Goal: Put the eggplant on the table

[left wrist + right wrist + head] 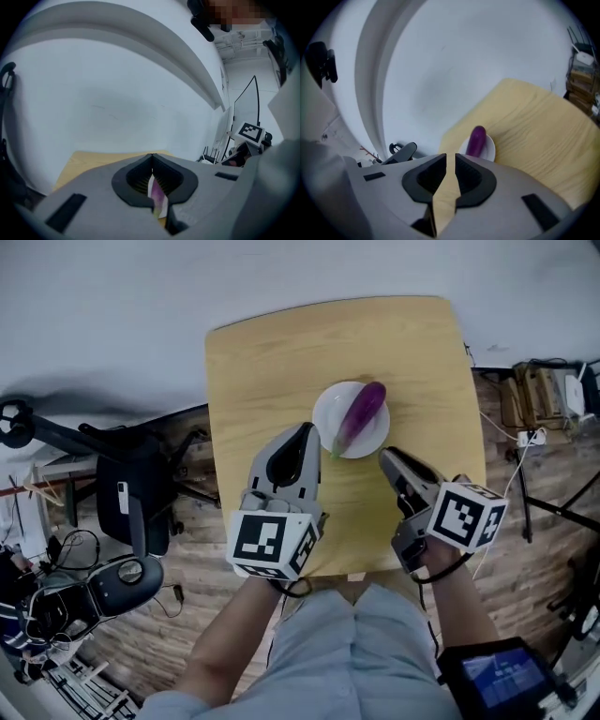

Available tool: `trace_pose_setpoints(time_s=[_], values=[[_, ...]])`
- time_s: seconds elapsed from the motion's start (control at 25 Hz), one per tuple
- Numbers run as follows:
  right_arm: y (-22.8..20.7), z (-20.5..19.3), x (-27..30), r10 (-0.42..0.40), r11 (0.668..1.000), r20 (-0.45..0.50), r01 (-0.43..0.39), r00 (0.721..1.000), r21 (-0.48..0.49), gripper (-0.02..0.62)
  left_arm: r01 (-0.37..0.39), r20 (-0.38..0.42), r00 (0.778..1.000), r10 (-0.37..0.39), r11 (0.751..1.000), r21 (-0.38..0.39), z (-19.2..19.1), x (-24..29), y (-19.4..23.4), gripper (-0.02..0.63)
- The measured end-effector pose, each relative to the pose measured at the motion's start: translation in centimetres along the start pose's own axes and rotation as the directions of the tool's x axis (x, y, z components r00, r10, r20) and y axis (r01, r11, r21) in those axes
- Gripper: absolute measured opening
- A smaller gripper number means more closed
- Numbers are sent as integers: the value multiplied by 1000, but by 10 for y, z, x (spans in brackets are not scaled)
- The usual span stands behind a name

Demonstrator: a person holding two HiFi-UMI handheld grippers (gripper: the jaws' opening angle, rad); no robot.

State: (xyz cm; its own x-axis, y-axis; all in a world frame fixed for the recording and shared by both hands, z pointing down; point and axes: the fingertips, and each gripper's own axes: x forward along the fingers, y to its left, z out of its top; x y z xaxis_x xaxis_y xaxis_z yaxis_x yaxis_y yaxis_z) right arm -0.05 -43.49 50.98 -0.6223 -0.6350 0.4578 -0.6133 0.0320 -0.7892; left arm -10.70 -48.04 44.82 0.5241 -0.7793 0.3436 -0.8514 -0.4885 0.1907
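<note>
Overhead, whole eggplant (360,415); through left gripper (151,157), maybe a sliver.

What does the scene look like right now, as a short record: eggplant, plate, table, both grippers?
eggplant: purple, lying on the plate, untouched
plate: white, on the table, just beyond both gripper tips
table: light wood
left gripper: jaws together, holding nothing
right gripper: jaws slightly apart, nothing between them
task: not yet done, eggplant not on the bare table

Purple eggplant (361,415), green at its near end, on white plate (323,414); pale yellow wood-grain worktop (272,362); grey left claw (307,430) and right claw (385,456), black-and-white square markers (265,538).
</note>
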Motion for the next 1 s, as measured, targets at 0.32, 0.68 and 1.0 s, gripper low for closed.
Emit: trace_pose_setpoints(time_s=[0.32, 0.68, 1.0], values=[[121, 65, -65, 102, 895, 218, 6, 971, -447, 2, -164, 168, 973, 158, 986, 24, 99, -67, -33, 6], [199, 69, -105, 202, 784, 276, 13, 940, -620, 2, -201, 280, 944, 175, 978, 64, 146, -118, -68, 6], [218, 66, -115, 222, 744, 283, 25, 933, -667, 0, -203, 307, 936, 171, 976, 76, 152, -132, -79, 6]])
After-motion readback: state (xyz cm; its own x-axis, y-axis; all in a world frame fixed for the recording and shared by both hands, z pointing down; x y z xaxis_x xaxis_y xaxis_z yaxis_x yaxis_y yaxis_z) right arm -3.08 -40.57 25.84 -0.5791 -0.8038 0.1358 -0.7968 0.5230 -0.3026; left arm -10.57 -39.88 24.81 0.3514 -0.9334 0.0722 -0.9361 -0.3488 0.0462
